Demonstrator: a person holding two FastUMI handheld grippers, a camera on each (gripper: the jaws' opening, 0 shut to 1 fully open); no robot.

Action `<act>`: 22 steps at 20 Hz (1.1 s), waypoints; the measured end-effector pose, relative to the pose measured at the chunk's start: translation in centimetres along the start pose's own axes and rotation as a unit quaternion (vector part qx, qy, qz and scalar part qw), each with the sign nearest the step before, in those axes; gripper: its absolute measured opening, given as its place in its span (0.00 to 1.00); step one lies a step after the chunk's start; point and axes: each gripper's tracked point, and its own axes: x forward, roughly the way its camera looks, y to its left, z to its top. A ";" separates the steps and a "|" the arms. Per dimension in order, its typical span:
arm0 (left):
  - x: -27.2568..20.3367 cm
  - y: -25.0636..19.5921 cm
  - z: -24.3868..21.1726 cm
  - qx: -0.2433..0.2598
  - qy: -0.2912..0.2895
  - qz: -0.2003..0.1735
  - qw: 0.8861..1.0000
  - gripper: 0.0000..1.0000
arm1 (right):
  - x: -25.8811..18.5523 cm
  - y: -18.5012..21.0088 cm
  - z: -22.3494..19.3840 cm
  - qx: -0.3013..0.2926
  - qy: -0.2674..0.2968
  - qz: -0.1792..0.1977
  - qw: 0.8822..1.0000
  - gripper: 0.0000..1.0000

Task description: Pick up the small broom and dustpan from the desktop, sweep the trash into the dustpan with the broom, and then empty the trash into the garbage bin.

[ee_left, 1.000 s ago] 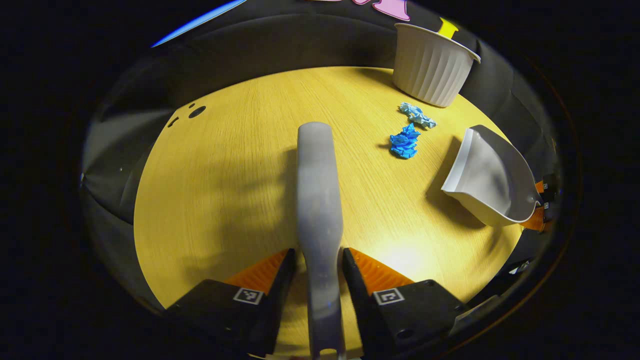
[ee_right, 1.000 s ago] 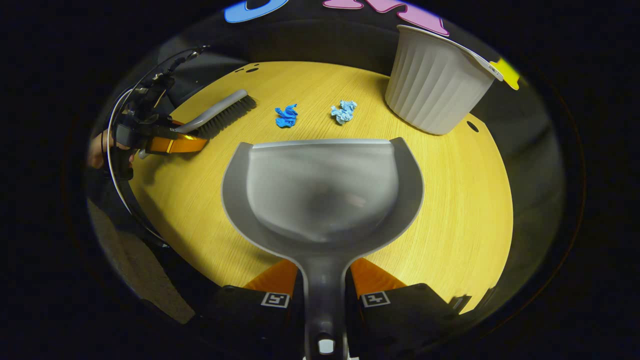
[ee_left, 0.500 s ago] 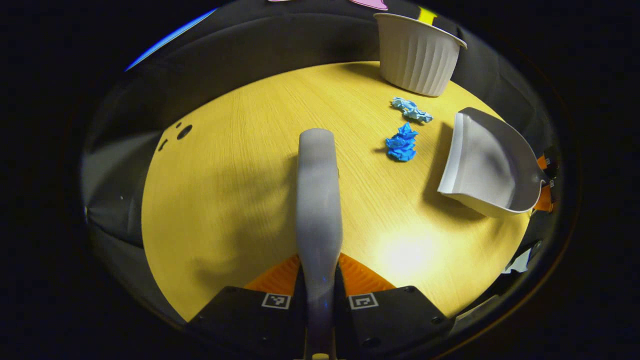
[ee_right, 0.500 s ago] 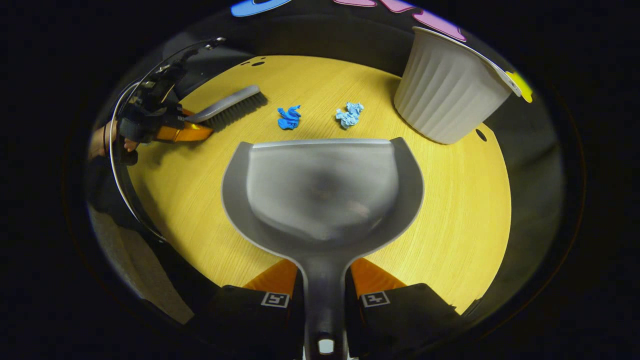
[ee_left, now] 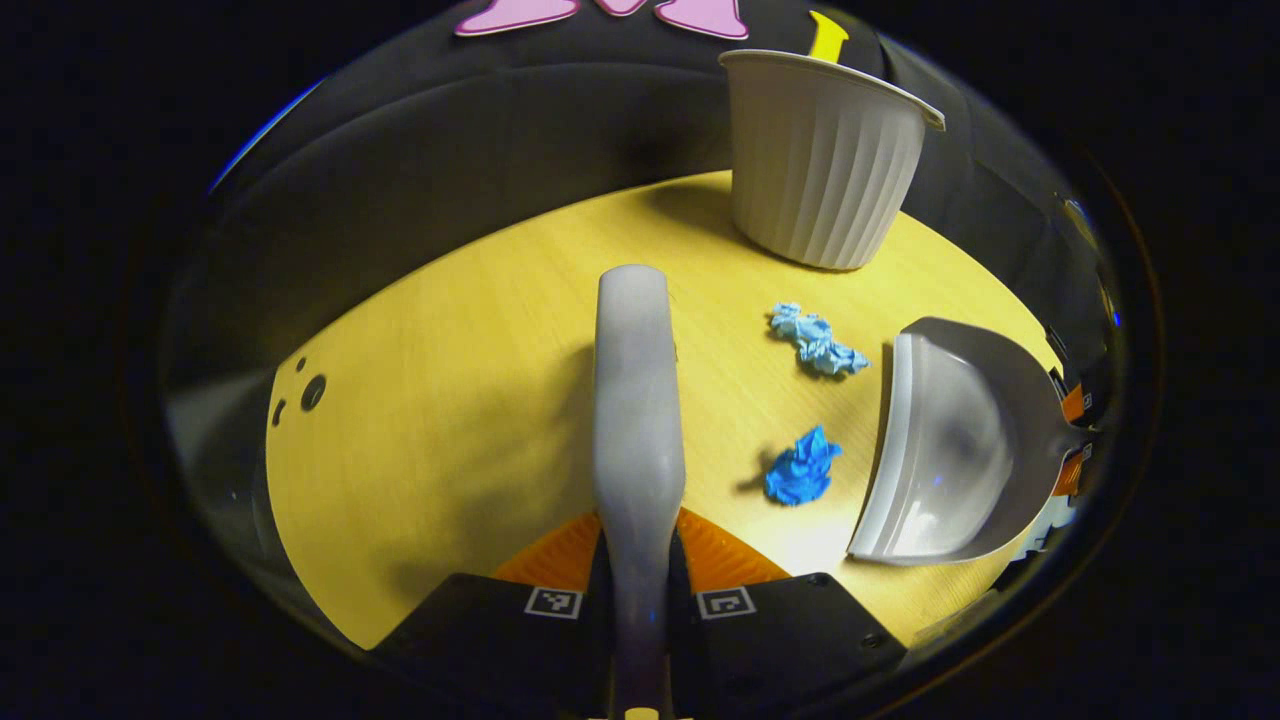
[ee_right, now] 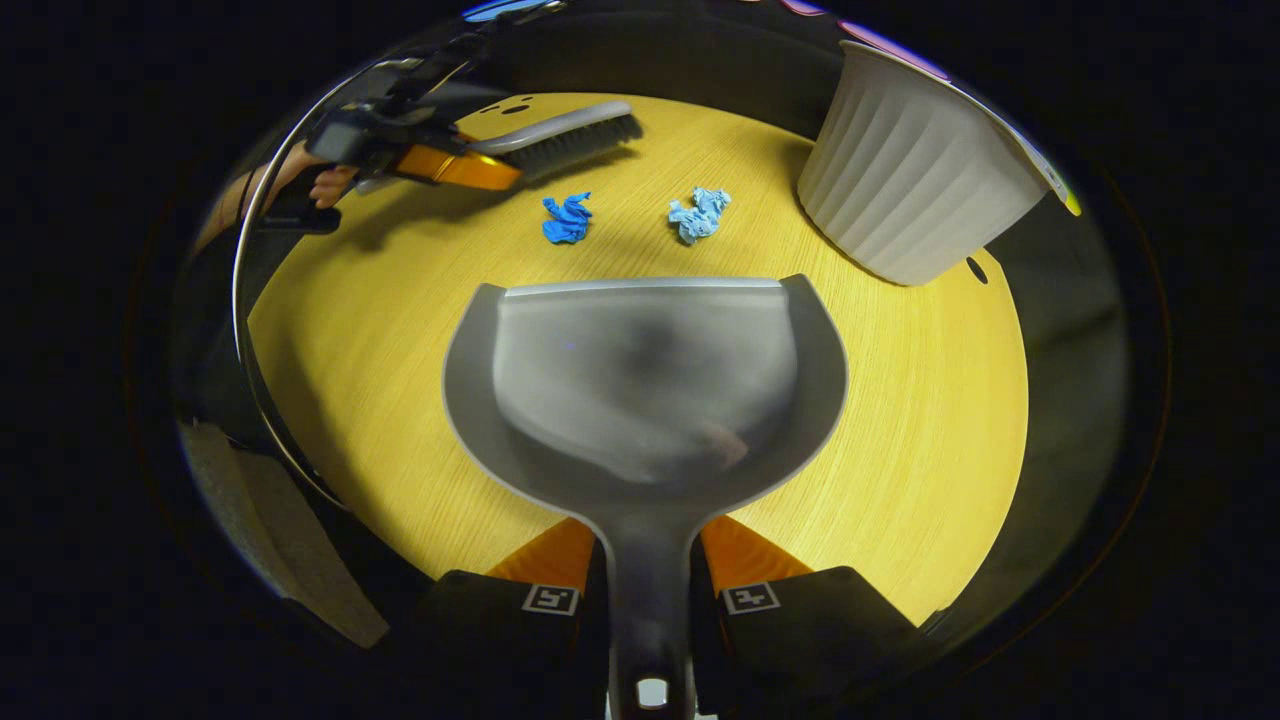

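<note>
My left gripper [ee_left: 638, 530] is shut on the grey handle of the small broom [ee_left: 635, 420], which points ahead over the wooden table [ee_left: 450, 400]. In the right gripper view the broom [ee_right: 560, 135] hangs bristles-down at the far left, with the left gripper [ee_right: 480, 170] on its handle. My right gripper [ee_right: 647, 545] is shut on the handle of the grey dustpan [ee_right: 645, 380], whose lip faces two paper wads: a dark blue wad [ee_right: 567, 218] and a light blue wad [ee_right: 698, 214]. In the left gripper view the dustpan [ee_left: 950, 450] sits right of the dark blue wad [ee_left: 800, 468] and the light blue wad [ee_left: 815, 340].
A white ribbed garbage bin [ee_left: 820, 150] stands at the table's far edge, seen at the upper right in the right gripper view as the bin [ee_right: 920, 180]. Small cable holes [ee_left: 313, 392] mark the table's left side. A hand [ee_right: 325, 180] holds the left gripper.
My left gripper closed on the broom handle, then carried the broom toward the table's far side. The dustpan's lip drew nearer to the wads.
</note>
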 end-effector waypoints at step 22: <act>0.6 -13.1 0.8 0.058 0.057 -0.227 0.971 0.27 | 1.2 -0.4 0.9 0.006 -0.010 0.015 1.000 0.37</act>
